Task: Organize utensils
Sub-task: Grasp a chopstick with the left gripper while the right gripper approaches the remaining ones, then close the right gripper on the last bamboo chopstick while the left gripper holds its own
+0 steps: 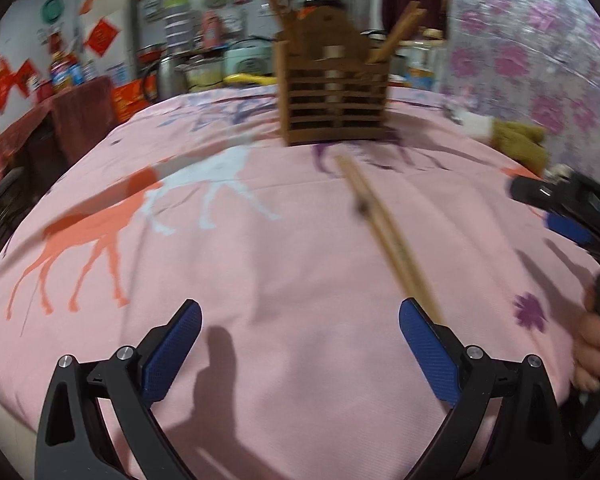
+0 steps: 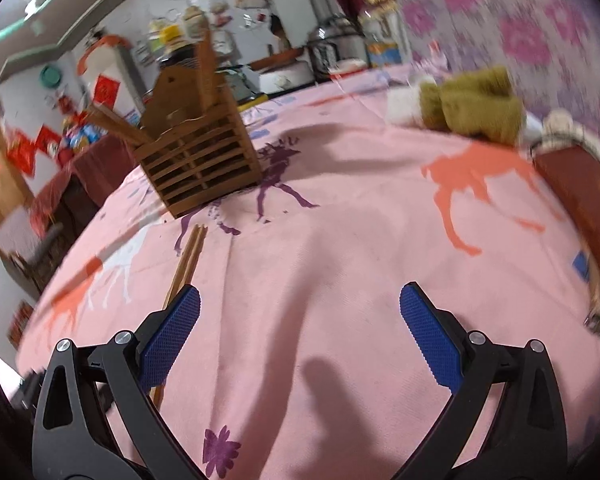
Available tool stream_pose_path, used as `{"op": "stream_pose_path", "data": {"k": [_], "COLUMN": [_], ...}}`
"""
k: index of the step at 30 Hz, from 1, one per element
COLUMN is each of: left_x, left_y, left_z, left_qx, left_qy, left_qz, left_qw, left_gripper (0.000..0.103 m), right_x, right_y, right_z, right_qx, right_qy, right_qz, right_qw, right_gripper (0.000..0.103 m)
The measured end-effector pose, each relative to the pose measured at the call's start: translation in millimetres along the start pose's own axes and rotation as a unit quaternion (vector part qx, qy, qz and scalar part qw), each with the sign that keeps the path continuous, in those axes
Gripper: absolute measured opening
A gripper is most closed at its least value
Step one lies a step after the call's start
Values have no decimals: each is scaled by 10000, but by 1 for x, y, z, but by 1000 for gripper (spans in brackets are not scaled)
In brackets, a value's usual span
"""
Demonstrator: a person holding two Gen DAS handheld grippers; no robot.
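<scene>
Across the pink animal-print cloth point(image 1: 260, 264) we see both our left gripper point(image 1: 300, 340) and right gripper point(image 2: 300, 332) spread wide, loose chopsticks point(image 1: 384, 236) mid-frame below the slatted wooden holder point(image 1: 334, 108) at top centre.

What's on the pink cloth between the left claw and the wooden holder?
In the left wrist view, a pair of chopsticks lies there, between the open left claw and the wooden holder.

Pink deer-print cloth point(image 1: 284, 264), brown slatted holder point(image 1: 334, 100), tan chopsticks point(image 1: 384, 232).
</scene>
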State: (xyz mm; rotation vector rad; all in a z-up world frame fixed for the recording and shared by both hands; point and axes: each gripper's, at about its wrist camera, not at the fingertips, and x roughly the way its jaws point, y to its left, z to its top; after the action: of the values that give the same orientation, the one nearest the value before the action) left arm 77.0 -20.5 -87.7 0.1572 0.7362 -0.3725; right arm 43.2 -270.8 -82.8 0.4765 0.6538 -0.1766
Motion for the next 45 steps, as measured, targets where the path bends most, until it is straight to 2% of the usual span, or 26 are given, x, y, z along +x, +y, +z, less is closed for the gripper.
{"op": "stream_pose_path", "data": {"k": [5, 13, 16, 20, 25, 28, 29, 30, 31, 32, 33, 36, 39, 42, 44, 45], "left_x": [7, 11, 18, 24, 22, 19, 18, 17, 16, 16, 16, 15, 19, 17, 16, 16], "left_y": [-17, -25, -25, -11, 12, 4, -1, -5, -9, -11, -11, 5, 28, 36, 37, 38], "left_z": [-5, -5, 2, 10, 9, 9, 8, 8, 7, 7, 7, 9, 8, 7, 6, 6], "left_qx": [359, 539, 501, 172, -294, -123, -3, 84, 172, 211, 221, -85, -395, -524, -539, -548], "left_qy": [178, 218, 263, 286, 317, 248, 211, 188, 166, 156, 149, 124, 207, 173, 140, 142], "left_qz": [-96, -75, -7, 403, 344, 257, 217, 194, 139, 103, 98, 288, 357, 280, 259, 238], "left_qw": [9991, 9983, 9984, 9986, 9985, 9993, 9995, 9996, 9996, 9996, 9996, 9995, 9984, 9981, 9981, 9981], "left_gripper": [97, 98, 99, 96, 80, 61, 50, 44, 33, 16, 7, 6, 6, 7, 7, 8], "right_x": [8, 10, 8, 9, 7, 6, 7, 7, 7, 8, 8, 6, 3, -1, -4, -8], "right_y": [-14, -12, -13, -12, -10, -10, -9, -9, -9, -9, -8, -6, 6, 30, 45, 57], "right_z": [1, 2, 2, 2, 2, 2, 2, 2, 2, 2, 1, 1, -1, -10, -18, -26], "right_qx": [488, 474, 472, 438, 362, 338, 328, 321, 311, 301, 295, 207, -198, -1063, -1581, -2002], "right_qy": [223, 216, 208, 188, 158, 149, 149, 148, 149, 147, 144, 113, 34, 31, -27, -94], "right_qz": [107, 91, 89, 85, 75, 68, 70, 70, 72, 74, 73, 74, 91, 223, 282, 350], "right_qw": [9985, 9986, 9986, 9988, 9992, 9993, 9993, 9993, 9994, 9994, 9994, 9997, 9998, 9941, 9870, 9791], "right_gripper": [96, 96, 96, 96, 96, 96, 96, 96, 96, 96, 96, 96, 96, 96, 95, 94]}}
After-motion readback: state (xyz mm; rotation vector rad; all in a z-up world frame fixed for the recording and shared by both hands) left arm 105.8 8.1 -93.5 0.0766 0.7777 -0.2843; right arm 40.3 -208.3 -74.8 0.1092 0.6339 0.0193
